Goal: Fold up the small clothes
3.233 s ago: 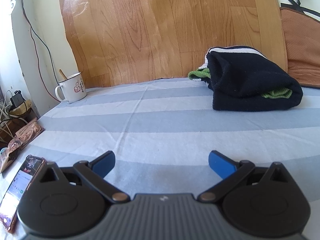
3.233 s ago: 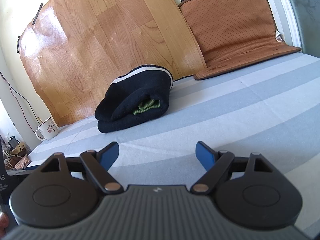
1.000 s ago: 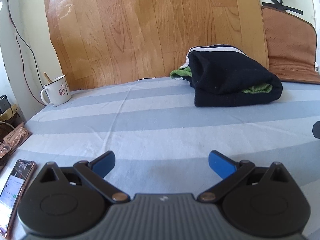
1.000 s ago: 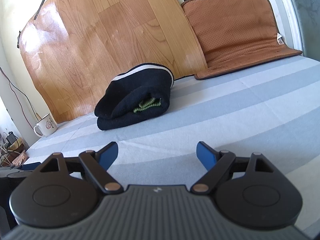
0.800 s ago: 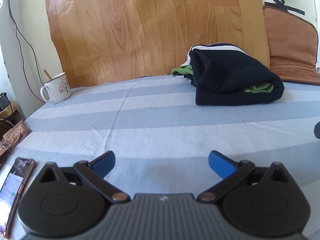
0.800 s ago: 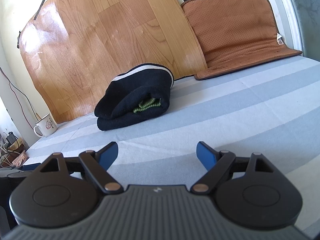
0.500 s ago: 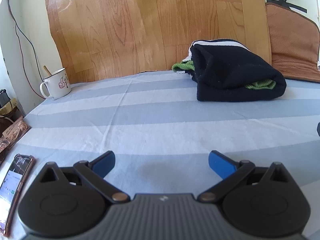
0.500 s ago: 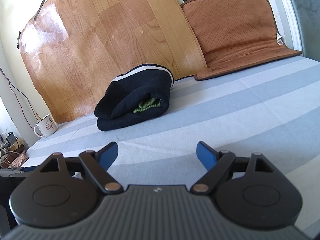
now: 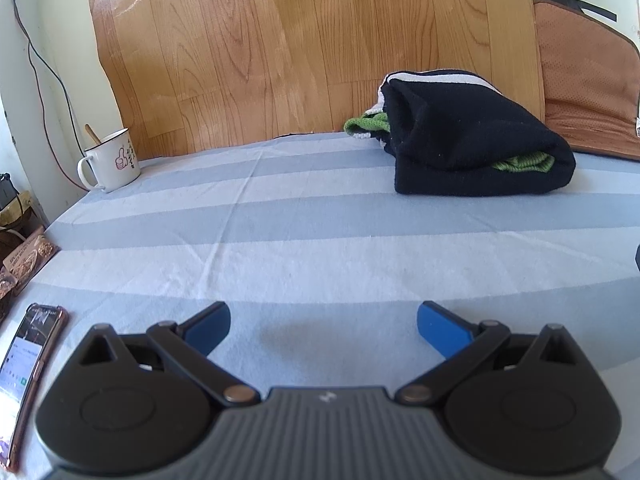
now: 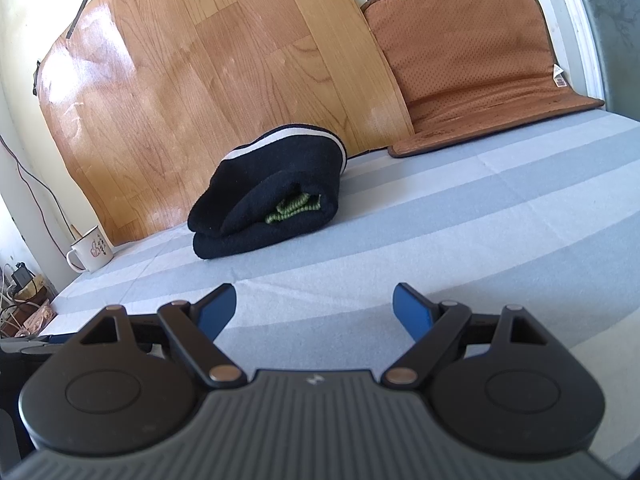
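Observation:
A folded black garment [image 9: 472, 140] with a white stripe and green knit showing inside lies at the back of the blue-and-white striped bed sheet [image 9: 300, 240], near the wooden board. It also shows in the right wrist view [image 10: 272, 208]. My left gripper [image 9: 323, 326] is open and empty, low over the front of the sheet, well short of the garment. My right gripper [image 10: 314, 310] is open and empty too, also near the front of the sheet and apart from the garment.
A white mug [image 9: 110, 162] with a spoon stands at the back left, also in the right wrist view [image 10: 90, 254]. A phone [image 9: 28, 356] lies at the left edge beside snack packets [image 9: 28, 256]. A brown cushion [image 10: 472, 68] leans on the wall at back right.
The left gripper's view has shifted slightly, with the garment and mug moving a little in frame. The right gripper has barely moved. Both stay open and empty.

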Tool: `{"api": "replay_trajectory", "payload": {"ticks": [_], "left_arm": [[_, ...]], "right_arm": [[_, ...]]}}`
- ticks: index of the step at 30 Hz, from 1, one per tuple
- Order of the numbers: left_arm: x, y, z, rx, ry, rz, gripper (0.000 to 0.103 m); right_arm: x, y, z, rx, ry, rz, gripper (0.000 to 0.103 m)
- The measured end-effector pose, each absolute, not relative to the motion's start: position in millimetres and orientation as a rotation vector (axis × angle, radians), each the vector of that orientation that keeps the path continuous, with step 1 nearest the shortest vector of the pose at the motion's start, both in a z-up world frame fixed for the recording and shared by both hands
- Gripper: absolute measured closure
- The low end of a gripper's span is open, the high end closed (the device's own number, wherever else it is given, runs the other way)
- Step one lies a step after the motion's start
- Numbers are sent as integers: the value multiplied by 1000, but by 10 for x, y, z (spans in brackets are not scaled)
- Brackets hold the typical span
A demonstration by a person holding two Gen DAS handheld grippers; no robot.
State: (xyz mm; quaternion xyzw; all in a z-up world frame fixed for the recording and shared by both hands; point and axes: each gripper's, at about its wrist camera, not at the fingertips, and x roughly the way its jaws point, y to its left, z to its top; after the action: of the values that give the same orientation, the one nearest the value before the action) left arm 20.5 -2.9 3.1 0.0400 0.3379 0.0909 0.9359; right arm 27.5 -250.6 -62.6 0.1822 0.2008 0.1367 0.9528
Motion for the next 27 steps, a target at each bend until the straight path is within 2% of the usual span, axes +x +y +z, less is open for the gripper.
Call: {"api": "replay_trajectory", "payload": {"ticks": [27], "left_arm": [[204, -20, 29, 82, 692, 185, 0]], "right_arm": [[263, -2490, -621, 372, 414, 275, 15]]}}
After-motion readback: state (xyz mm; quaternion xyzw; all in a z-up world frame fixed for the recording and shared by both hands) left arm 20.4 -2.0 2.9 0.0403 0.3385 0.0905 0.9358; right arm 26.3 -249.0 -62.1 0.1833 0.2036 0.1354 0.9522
